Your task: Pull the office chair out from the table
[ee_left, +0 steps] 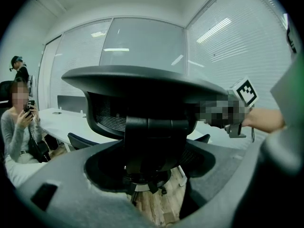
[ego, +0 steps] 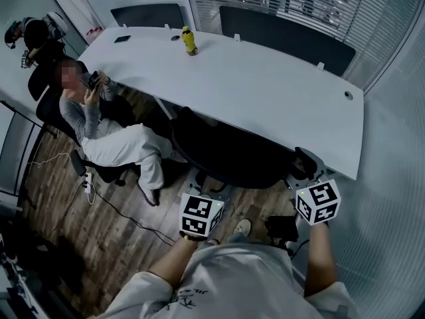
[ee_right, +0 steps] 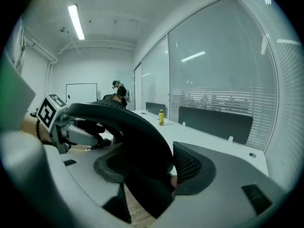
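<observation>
Office chair (ego: pixel 226 155) sits tucked against the surface (ego: pixel 265 92), back toward the operator; left tool (ego: pixel 204 193) and right tool (ego: pixel 303 173) both gape at its back rim, gripping nothing, so clamp both first, then draw back evenly.

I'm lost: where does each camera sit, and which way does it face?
Head view: on the person's head, looking down at chair, table; arms, left gripper, right gripper show.
Left gripper view: on that gripper, facing chair's back; right gripper shows.
Right gripper view: on that gripper, facing chair, table; left gripper shows.
Shared: bottle, head and right gripper views.
</observation>
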Demonstrator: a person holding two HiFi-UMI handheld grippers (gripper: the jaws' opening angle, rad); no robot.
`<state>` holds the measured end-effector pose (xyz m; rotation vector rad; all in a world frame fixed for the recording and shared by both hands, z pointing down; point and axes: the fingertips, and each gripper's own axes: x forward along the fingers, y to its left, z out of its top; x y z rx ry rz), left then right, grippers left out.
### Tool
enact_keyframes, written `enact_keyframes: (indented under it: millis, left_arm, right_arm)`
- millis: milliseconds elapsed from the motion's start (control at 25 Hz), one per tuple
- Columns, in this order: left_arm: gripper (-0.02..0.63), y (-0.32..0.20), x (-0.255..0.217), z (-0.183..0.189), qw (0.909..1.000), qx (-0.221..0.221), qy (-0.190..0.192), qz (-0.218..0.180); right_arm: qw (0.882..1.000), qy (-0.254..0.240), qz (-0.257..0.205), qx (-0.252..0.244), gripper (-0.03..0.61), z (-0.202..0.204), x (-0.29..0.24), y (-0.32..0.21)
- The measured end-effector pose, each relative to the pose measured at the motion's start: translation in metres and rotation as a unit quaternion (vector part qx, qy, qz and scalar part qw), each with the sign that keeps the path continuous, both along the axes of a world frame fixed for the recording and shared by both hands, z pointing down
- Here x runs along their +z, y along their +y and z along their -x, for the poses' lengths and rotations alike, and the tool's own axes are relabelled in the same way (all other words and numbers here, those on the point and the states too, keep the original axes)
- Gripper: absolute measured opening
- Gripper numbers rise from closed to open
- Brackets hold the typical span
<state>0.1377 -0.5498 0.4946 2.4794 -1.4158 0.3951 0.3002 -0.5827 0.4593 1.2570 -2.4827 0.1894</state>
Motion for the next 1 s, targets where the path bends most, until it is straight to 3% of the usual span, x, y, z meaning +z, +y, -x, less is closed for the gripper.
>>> enact_keyframes:
  millis: [1000]
  left_arm:
    - [0.324,0.028,0.003,0.02,0.9998,0.017,-0.009,0.0]
  right_arm:
    - [1.0,-0.004,0.012,0.016,0.235,0.018,0.005,0.033]
